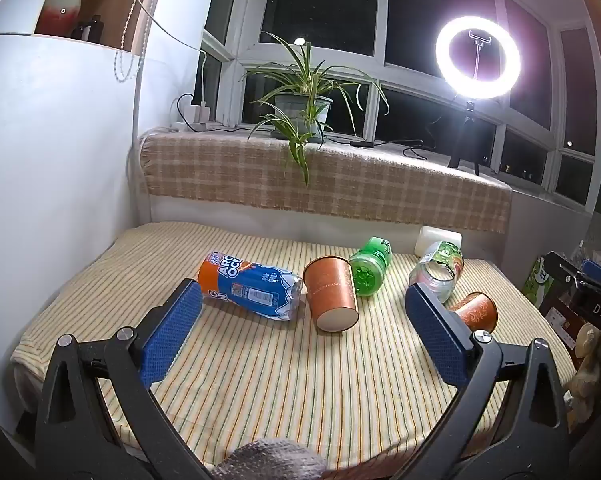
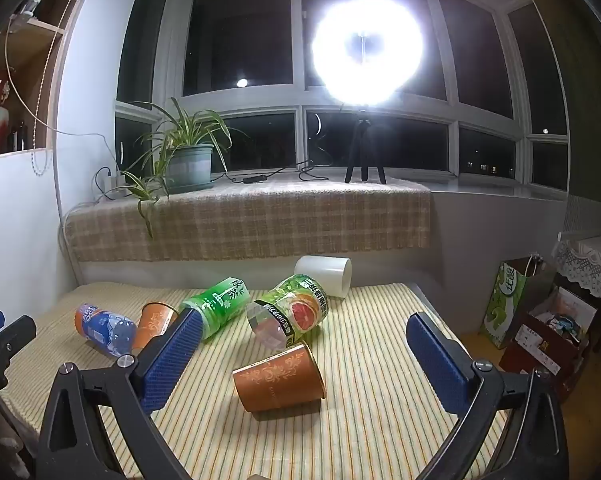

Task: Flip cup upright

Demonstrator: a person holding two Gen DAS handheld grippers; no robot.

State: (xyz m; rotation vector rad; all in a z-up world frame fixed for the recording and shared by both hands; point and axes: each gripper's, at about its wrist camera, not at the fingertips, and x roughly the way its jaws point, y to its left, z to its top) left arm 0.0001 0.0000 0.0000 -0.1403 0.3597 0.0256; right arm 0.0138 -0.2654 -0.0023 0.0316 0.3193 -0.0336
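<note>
Two orange paper cups lie on their sides on the striped table. In the left wrist view one cup (image 1: 330, 293) lies straight ahead, its base toward me, and the other (image 1: 475, 312) lies at the right, partly behind a pad. My left gripper (image 1: 302, 300) is open and empty, short of the near cup. In the right wrist view the second cup (image 2: 279, 378) lies ahead, mouth to the right, and the first (image 2: 153, 322) lies far left. My right gripper (image 2: 300, 332) is open and empty above the table in front of that cup.
A blue and orange bottle (image 1: 249, 286), a green bottle (image 1: 368, 266) and a grapefruit-label bottle (image 1: 438, 268) lie among the cups. A white roll (image 2: 324, 276) lies at the table's back edge. Bags and boxes (image 2: 540, 332) stand to the right.
</note>
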